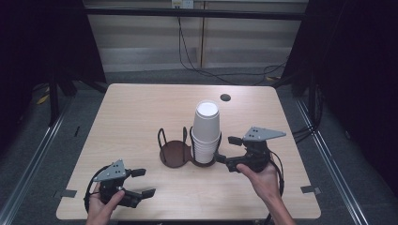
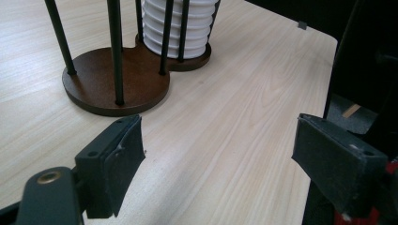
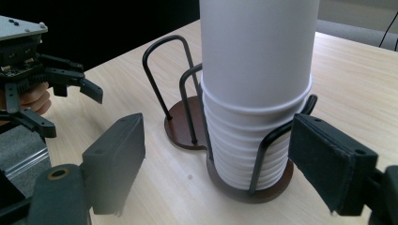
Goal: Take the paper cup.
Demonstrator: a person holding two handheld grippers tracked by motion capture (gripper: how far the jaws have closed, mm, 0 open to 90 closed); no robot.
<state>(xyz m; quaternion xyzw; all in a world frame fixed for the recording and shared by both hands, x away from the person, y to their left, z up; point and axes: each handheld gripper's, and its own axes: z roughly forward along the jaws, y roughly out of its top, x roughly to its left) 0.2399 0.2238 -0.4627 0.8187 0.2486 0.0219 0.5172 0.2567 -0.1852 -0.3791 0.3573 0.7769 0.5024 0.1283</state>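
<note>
Cup stack [image 3: 256,93] in wire holder [image 3: 187,122], just ahead of right gripper [image 3: 216,164] open jaws

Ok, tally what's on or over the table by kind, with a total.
Cup holder, two round bays: 1
Stack of white paper cups, standing in the right bay: 1
Handheld grippers, left gripper and right gripper, both open: 2
Total: 4

No text, label, brand, number or sign could be read anywhere in the three views — not on the white cups [image 1: 207,126], not on the wire holder [image 1: 176,152], not on the table [image 1: 131,112]. A small plate at the top centre of the high view was too blurred to tell.
</note>
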